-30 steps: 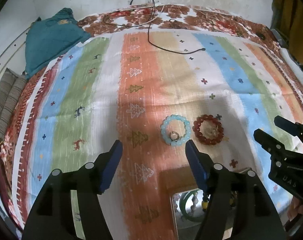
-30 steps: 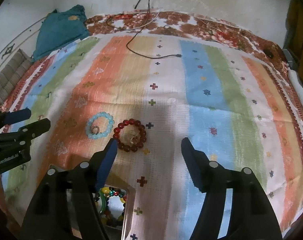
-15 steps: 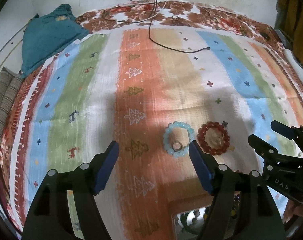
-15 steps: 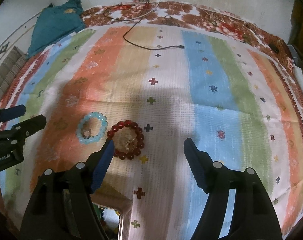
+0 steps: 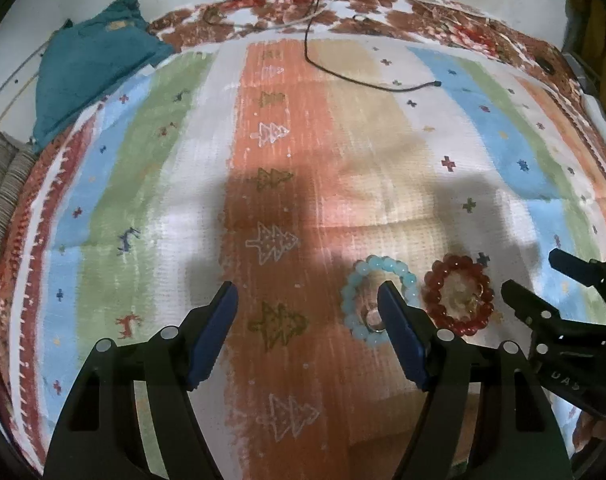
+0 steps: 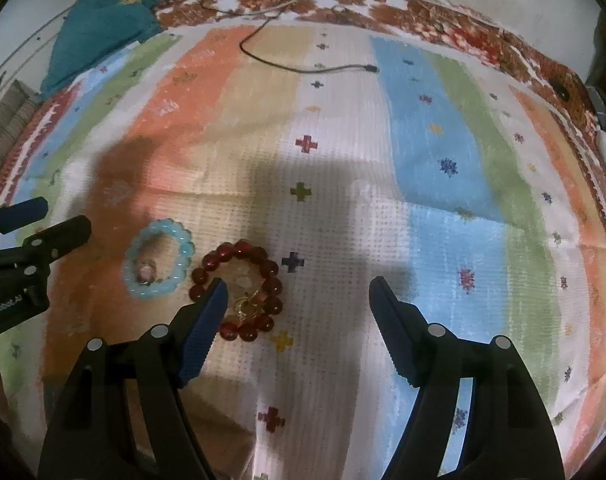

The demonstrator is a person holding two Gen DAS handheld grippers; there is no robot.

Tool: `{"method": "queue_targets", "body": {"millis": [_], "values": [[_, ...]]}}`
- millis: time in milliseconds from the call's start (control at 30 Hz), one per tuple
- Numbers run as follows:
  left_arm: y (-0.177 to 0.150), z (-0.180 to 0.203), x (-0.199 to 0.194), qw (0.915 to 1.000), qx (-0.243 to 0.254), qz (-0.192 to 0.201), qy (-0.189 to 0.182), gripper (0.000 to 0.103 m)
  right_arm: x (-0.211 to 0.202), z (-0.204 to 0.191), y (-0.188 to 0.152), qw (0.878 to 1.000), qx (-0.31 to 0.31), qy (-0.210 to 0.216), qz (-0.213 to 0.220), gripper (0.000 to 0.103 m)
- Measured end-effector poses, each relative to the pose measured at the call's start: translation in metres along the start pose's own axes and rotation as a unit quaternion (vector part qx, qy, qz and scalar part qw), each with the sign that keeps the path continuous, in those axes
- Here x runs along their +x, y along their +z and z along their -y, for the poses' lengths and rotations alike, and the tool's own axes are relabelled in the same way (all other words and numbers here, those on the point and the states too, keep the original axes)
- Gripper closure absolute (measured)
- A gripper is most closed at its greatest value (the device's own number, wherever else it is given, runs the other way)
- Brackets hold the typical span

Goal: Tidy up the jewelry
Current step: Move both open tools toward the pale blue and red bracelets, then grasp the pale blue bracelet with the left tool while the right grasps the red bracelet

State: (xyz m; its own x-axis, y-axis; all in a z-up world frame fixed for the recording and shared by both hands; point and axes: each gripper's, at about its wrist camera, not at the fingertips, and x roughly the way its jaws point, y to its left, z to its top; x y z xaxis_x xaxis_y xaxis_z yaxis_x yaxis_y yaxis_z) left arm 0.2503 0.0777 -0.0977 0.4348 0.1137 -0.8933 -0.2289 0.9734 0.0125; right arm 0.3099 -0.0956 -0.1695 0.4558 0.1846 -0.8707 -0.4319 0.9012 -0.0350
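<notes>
A striped blanket (image 5: 343, 168) with little trees and crosses covers the bed. On it a pale blue bead bracelet (image 5: 357, 320) lies just beside a dark red bead bracelet (image 5: 435, 280) (a small ring sits inside the blue one). The left tongs (image 5: 307, 294) and right tongs (image 6: 297, 292) both stand spread, having just been opening, nothing between them.
</notes>
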Motion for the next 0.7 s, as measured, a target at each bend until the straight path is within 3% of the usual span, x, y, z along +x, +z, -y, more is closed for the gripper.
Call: {"method": "queue_targets", "body": {"millis": [333,700], "values": [[0.0,0.002,0.033,0.9995,0.009,-0.029,0.0,0.033,0.025,-0.001,0.005,1.0,-0.002,0.005,-0.023,0.03],[0.001,0.004,0.051,0.9993,0.012,-0.036,-0.005,0.038,0.043,-0.003,0.007,0.999,-0.013,0.003,-0.041,0.033]]}}
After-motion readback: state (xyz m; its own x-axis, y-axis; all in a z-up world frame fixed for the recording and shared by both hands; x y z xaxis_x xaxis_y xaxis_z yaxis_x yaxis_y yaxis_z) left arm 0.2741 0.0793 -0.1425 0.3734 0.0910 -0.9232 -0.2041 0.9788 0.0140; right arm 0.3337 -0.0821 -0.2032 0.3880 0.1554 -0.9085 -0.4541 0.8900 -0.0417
